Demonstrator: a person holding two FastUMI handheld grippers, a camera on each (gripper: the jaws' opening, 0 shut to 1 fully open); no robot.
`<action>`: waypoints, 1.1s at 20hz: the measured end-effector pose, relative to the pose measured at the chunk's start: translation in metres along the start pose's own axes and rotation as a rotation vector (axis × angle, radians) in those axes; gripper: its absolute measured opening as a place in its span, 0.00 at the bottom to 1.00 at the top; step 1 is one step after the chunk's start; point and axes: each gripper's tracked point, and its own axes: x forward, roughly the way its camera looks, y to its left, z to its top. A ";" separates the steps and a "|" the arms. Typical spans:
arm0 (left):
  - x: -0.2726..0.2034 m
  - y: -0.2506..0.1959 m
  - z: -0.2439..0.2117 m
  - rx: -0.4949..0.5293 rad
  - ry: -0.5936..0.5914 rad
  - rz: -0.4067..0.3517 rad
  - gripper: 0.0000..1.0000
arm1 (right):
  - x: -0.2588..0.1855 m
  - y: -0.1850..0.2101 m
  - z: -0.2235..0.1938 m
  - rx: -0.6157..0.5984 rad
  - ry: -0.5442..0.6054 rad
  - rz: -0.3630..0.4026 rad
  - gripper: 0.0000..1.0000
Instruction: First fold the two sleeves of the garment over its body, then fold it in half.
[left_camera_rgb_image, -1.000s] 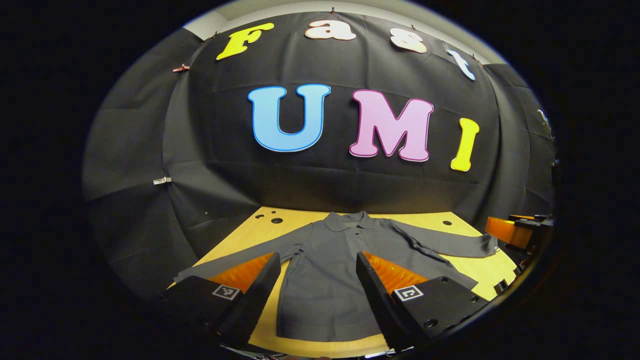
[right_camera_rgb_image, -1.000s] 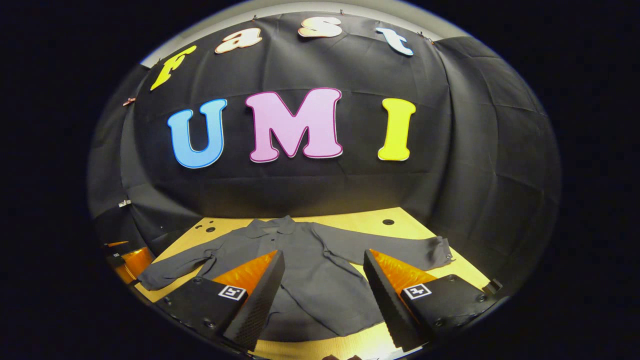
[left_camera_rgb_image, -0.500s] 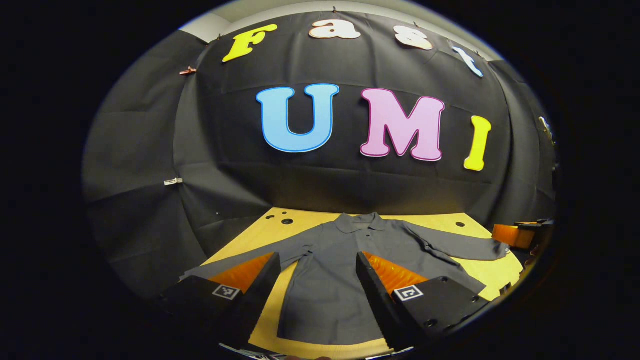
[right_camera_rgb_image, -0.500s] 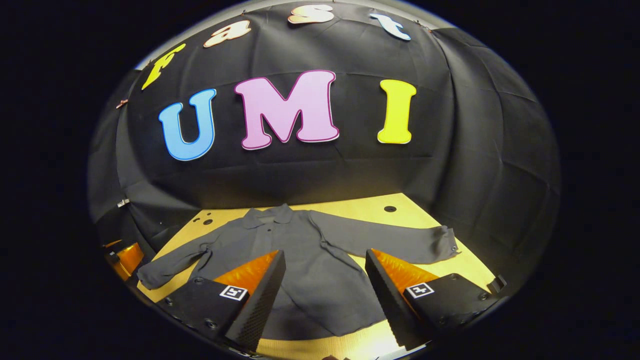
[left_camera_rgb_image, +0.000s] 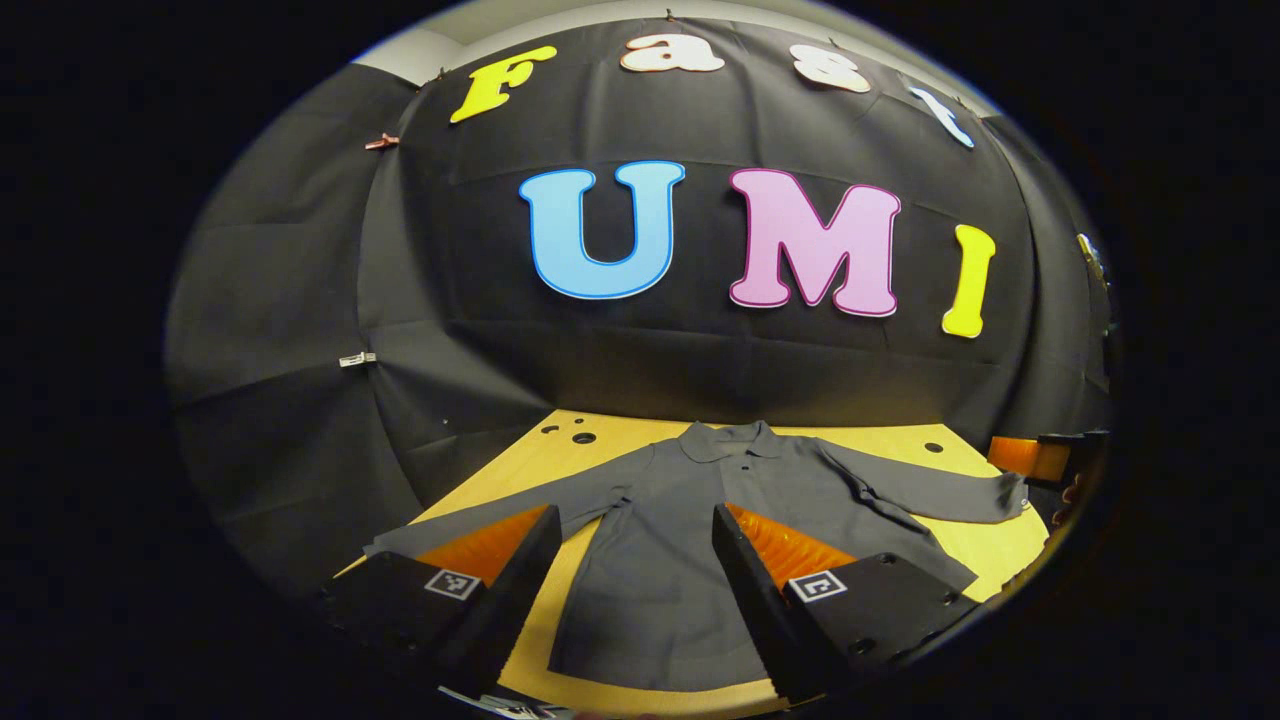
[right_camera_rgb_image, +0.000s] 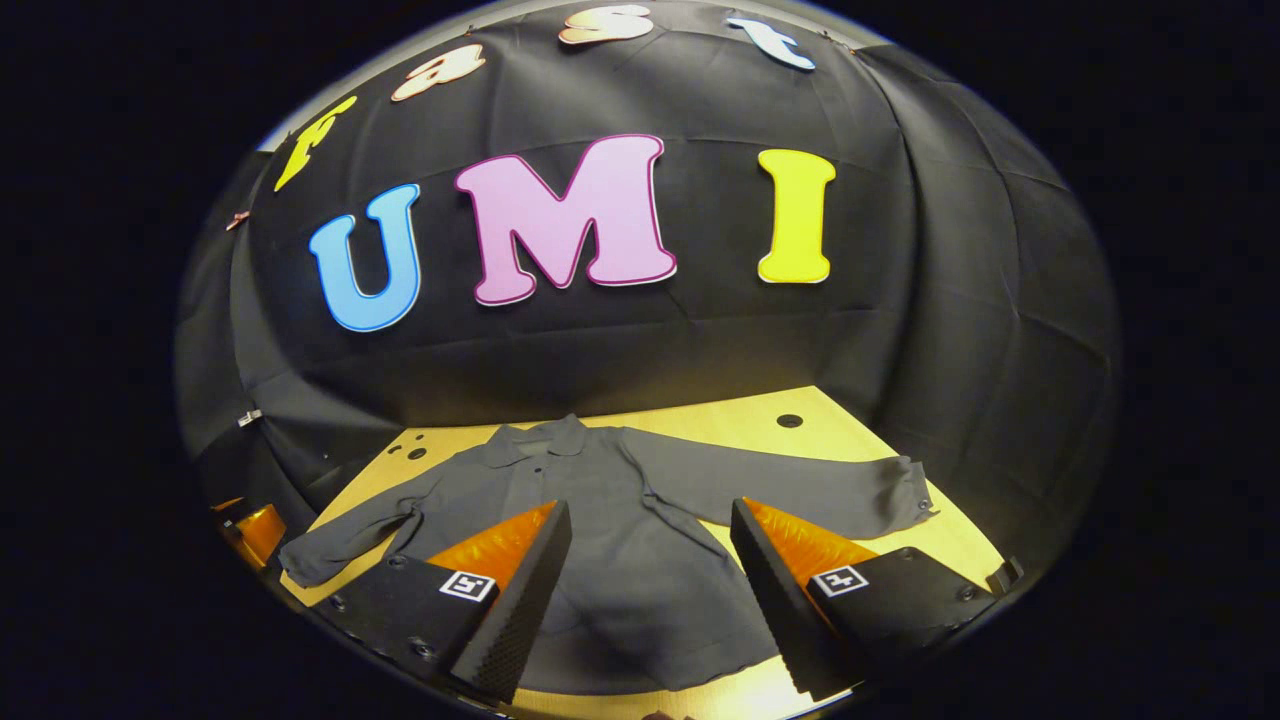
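Note:
A dark grey long-sleeved shirt (left_camera_rgb_image: 680, 560) lies flat on the wooden table (left_camera_rgb_image: 560, 450), collar toward the wall, both sleeves spread out to the sides. In the left gripper view my left gripper (left_camera_rgb_image: 630, 590) hangs open above the shirt's lower body, its left sleeve (left_camera_rgb_image: 480, 515) stretching out past one finger. In the right gripper view the shirt (right_camera_rgb_image: 620, 560) lies below my open right gripper (right_camera_rgb_image: 645, 585), with the right sleeve (right_camera_rgb_image: 800, 490) laid out to the cuff. The right gripper (left_camera_rgb_image: 1040, 455) also peeks in at the left gripper view's far right edge. Nothing sits between either pair of fingers.
The table (right_camera_rgb_image: 760, 420) has small round holes near its back corners (left_camera_rgb_image: 583, 437) (right_camera_rgb_image: 789, 421). Black cloth wall closes off the back and sides. The left gripper (right_camera_rgb_image: 255, 525) shows at the far left edge of the right gripper view.
Both views have shifted slightly: the shirt sits a little farther right in the left gripper view, and the right gripper view has tilted. The shirt itself has not moved and both grippers stay open.

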 end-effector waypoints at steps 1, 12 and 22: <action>0.002 -0.003 0.000 0.006 0.004 0.003 0.96 | 0.005 -0.006 -0.001 0.004 0.008 -0.009 0.99; 0.005 -0.041 -0.043 -0.003 0.113 -0.022 0.95 | 0.048 -0.097 -0.025 0.042 0.097 -0.179 0.99; 0.036 -0.056 -0.052 -0.007 0.173 -0.072 0.95 | 0.105 -0.220 -0.038 0.169 0.149 -0.432 0.99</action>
